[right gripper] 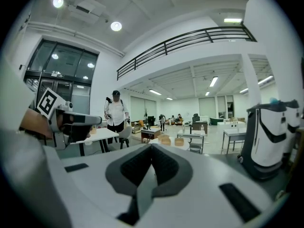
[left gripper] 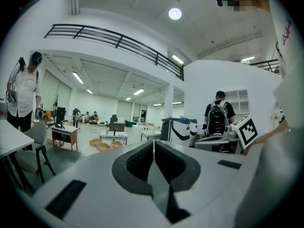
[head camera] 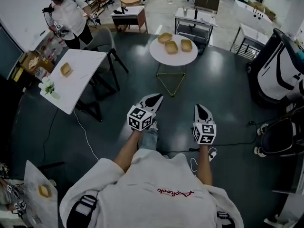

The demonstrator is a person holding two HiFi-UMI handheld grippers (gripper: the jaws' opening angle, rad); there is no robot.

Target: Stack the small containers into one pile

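Observation:
Three small tan containers (head camera: pixel 171 46) sit side by side on a round white table (head camera: pixel 156 55) some way ahead of me across the dark floor. They show small and far off in the left gripper view (left gripper: pixel 103 145) and in the right gripper view (right gripper: pixel 165 139). My left gripper (head camera: pixel 156 98) is held at waist height, its jaws shut with nothing between them (left gripper: pixel 153 146). Just to its right, my right gripper (head camera: pixel 200 107) is also shut and empty (right gripper: pixel 151 148). Both point towards the round table and are well short of it.
A white rectangular table (head camera: pixel 83 82) at the left carries another tan container (head camera: pixel 66 69) and flowers, with a grey chair (head camera: pixel 102 41) beside it. A person (head camera: pixel 66 15) stands at the back left. A large white machine (head camera: pixel 282 68) stands at the right. Cables (head camera: pixel 237 141) lie on the floor.

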